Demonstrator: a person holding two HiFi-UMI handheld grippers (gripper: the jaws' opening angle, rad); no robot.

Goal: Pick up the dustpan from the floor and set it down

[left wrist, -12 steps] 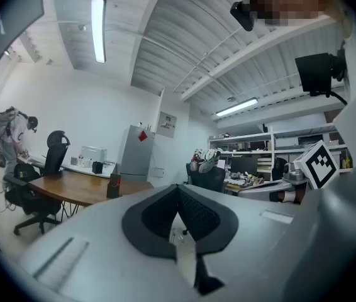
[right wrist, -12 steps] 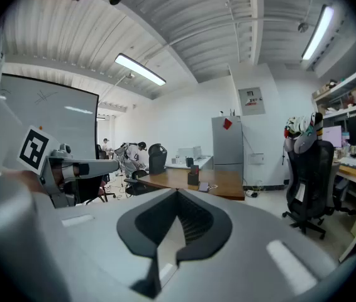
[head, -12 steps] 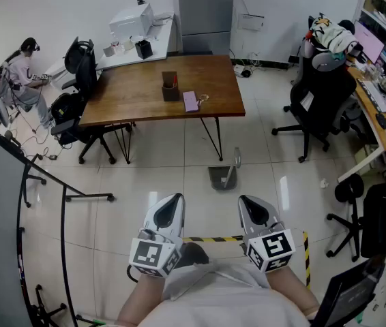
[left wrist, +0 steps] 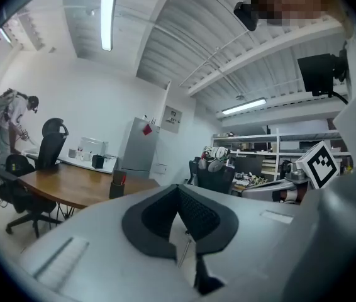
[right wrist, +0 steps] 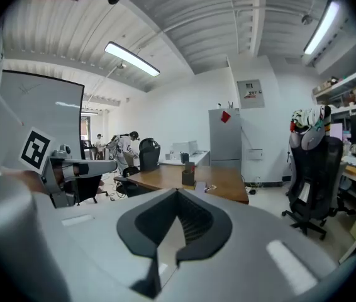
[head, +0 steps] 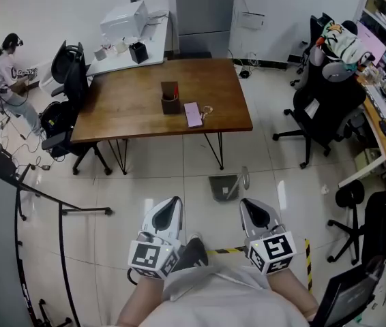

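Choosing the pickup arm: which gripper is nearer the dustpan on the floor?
Right. In the head view the right gripper sits just below-right of the dustpan; the left gripper is farther, below-left.

The dustpan (head: 224,187) is a grey one, sitting flat on the tile floor (head: 166,182). Its handle (head: 245,178) sticks up, near the table (head: 125,107) leg.

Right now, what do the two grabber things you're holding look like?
They match: the left gripper and the right gripper each have smooth, pale grey fingers with dark textured pads inside. Behind each sits a white cube printed with black square markers. The person's top is light grey.
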